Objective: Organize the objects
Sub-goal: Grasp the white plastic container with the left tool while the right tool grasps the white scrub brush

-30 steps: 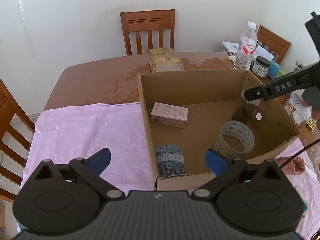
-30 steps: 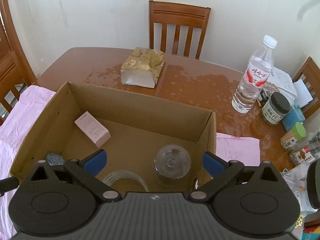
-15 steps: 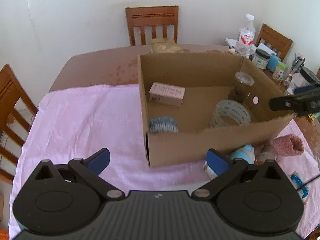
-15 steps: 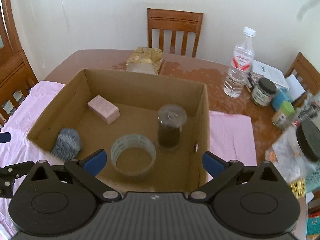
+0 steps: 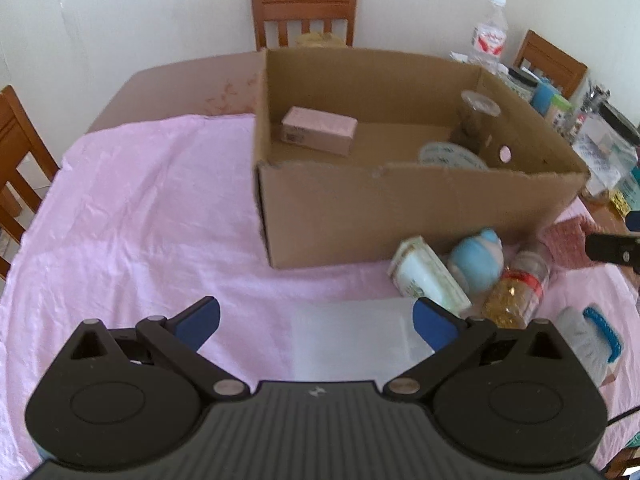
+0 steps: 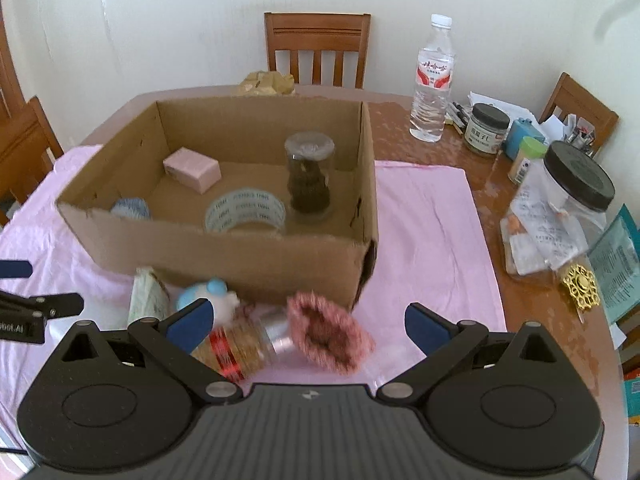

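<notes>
An open cardboard box (image 6: 224,248) stands on the pink cloth (image 6: 424,240). It holds a pink carton (image 6: 192,170), a tape roll (image 6: 246,210), a dark-filled glass jar (image 6: 310,176) and a blue-grey sock (image 6: 130,208). In front of the box lie a white-green pack (image 5: 424,276), a blue toy (image 5: 476,260), a bottle of golden grains (image 5: 516,292) and a pink knit sock (image 6: 328,332). My right gripper (image 6: 308,320) hangs open just above the pink sock and the bottle. My left gripper (image 5: 316,316) is open over the cloth and a clear flat sheet (image 5: 352,336).
A white and blue item (image 5: 588,336) lies at the cloth's right edge. A water bottle (image 6: 434,80), small jars (image 6: 486,128) and a big black-lidded jar (image 6: 560,216) crowd the bare wood on the right. Chairs (image 6: 318,48) ring the table; a gold bag (image 6: 266,82) sits behind the box.
Both grippers have pulled back and down from over the box to its near side. The loose items in front of the box have come into view. Both stay open.
</notes>
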